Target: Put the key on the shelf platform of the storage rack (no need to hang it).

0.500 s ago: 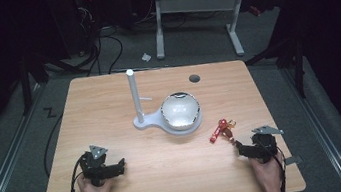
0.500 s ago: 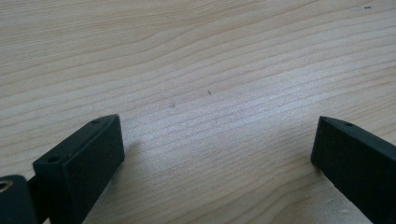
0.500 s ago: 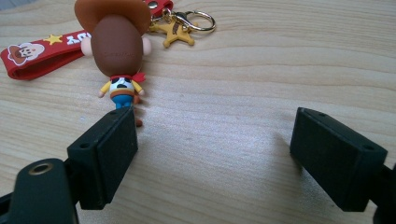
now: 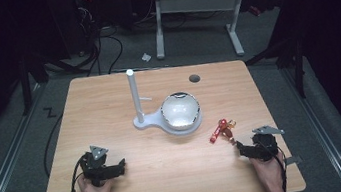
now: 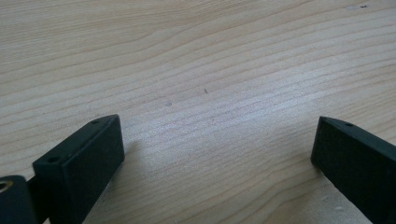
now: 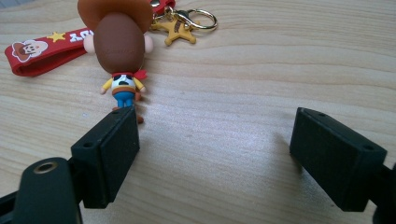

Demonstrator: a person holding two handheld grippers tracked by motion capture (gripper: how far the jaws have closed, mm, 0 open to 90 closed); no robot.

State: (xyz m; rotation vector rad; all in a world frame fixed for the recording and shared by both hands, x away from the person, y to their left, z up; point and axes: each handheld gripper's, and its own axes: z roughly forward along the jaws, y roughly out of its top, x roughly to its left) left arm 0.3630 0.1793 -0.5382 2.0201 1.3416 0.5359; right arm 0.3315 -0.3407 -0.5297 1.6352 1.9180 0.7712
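1. The right gripper (image 4: 241, 147) rests low near the table's (image 4: 170, 177) near right corner, held by a hand (image 4: 270, 173) coming in over the near edge; its fingers (image 6: 109, 149) stand wide apart with nothing between them.
2. Just ahead of it lies the keychain (image 4: 221, 129) — a small cowboy figure (image 6: 120, 51) with a brown hat, a red strap (image 6: 44, 49), a gold star charm (image 6: 176, 29) and a metal clasp ring (image 6: 198, 17). It sits on the right part of the table, between the right gripper and the bowl.
3. In the right gripper view the figure's feet lie just beside the tip of the left-hand finger; I cannot tell whether they touch.
4. The left gripper (image 4: 120, 166) sits near the near left corner, well apart from the keychain — its fingers (image 5: 81, 161) are spread wide over bare wood.
5. A white stand (image 4: 135, 101) with an upright post rises at the middle of the table, and a shiny bowl (image 4: 180, 110) rests on the stand's base, just right of the post.
6. A small dark round hole (image 4: 194, 78) shows near the far edge.
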